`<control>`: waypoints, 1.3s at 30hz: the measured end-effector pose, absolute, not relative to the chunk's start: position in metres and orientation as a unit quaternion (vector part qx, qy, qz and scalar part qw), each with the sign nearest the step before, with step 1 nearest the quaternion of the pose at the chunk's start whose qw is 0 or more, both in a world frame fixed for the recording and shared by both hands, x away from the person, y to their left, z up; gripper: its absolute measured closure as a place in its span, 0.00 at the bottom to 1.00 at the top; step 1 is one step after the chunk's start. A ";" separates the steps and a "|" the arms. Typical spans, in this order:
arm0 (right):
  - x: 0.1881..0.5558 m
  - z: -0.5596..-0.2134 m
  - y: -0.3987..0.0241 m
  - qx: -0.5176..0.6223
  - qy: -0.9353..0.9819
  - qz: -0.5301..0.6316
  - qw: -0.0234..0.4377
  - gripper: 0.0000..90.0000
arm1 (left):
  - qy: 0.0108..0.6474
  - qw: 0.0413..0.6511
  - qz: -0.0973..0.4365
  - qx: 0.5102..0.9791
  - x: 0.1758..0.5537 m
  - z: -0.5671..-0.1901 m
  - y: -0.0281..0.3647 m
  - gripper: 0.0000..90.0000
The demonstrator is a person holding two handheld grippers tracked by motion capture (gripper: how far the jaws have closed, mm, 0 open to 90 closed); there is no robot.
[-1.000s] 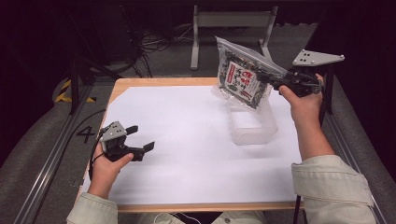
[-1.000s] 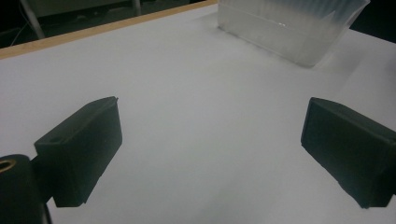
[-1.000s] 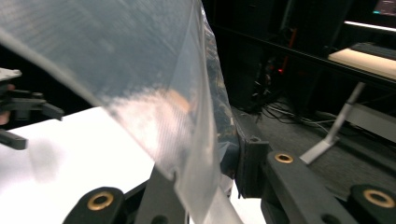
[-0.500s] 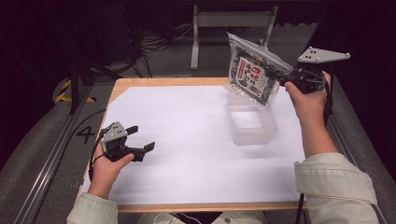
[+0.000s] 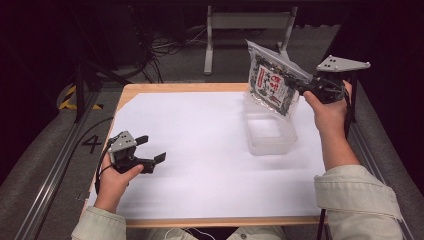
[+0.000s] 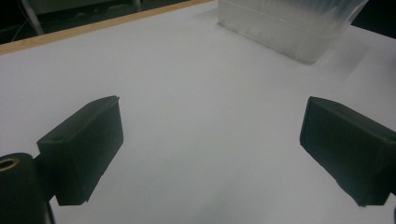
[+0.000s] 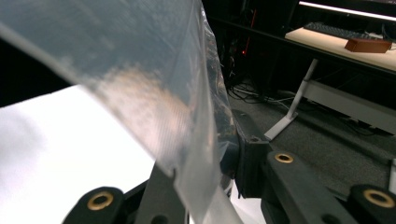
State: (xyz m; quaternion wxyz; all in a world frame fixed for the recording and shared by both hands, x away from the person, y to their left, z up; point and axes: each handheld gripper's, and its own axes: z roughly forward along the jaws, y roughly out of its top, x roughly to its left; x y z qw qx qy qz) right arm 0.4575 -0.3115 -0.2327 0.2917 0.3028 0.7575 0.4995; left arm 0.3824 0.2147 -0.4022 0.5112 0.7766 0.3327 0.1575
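Right tool (image 5: 303, 85) clenched on edge of snack bag (image 5: 272, 85), held in air above clear tray (image 5: 269, 131) on bench (image 5: 200, 145). Left tool (image 5: 150, 150) released, resting low, well apart.

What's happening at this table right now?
A person works with a handheld gripper in each hand. The right gripper is shut on the edge of a printed snack bag, holding it up in the air above a clear plastic container on the white table. The left gripper rests low near the table's left side, jaws open and holding nothing.
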 end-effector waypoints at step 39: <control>0.462 -0.287 -0.324 0.342 0.767 0.485 0.246 0.85 | 0.333 0.505 0.154 0.781 0.384 -0.406 0.215 0.08</control>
